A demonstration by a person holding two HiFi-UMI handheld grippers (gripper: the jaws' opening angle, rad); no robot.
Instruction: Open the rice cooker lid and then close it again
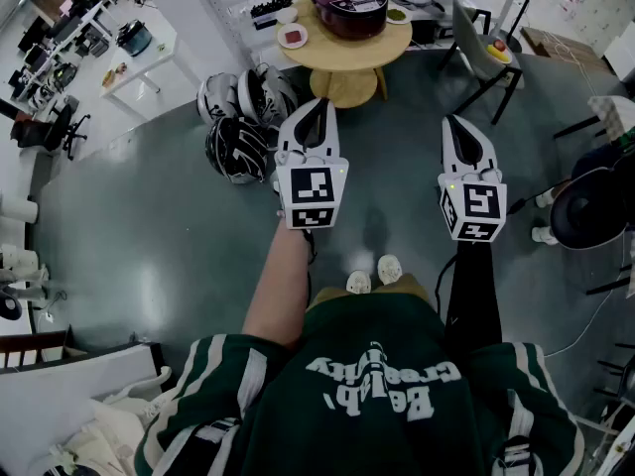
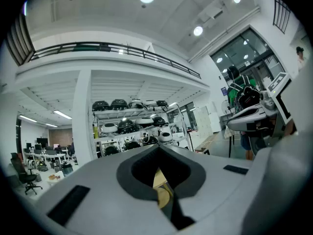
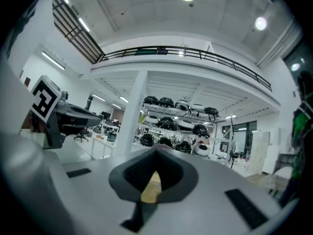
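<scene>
A dark maroon rice cooker (image 1: 346, 1) with its lid down stands on a round wooden table (image 1: 342, 52) at the top of the head view. My left gripper (image 1: 319, 103) points toward the table, short of its near edge, jaws shut and empty. My right gripper (image 1: 457, 121) is held level to the right, also shut and empty, farther from the table. Both hang in the air over the grey floor. In the left gripper view my left gripper (image 2: 159, 148) has its tips together, with a sliver of the wooden table (image 2: 161, 190) in the gap behind them; my right gripper (image 3: 156, 150) looks the same.
Small dishes (image 1: 294, 36) sit on the table beside the cooker. Several helmets (image 1: 241, 122) lie on the floor left of the table's foot. A chair (image 1: 483, 53) stands right of the table, a white desk (image 1: 129, 53) at far left. Shelves of helmets (image 2: 129, 126) stand beyond.
</scene>
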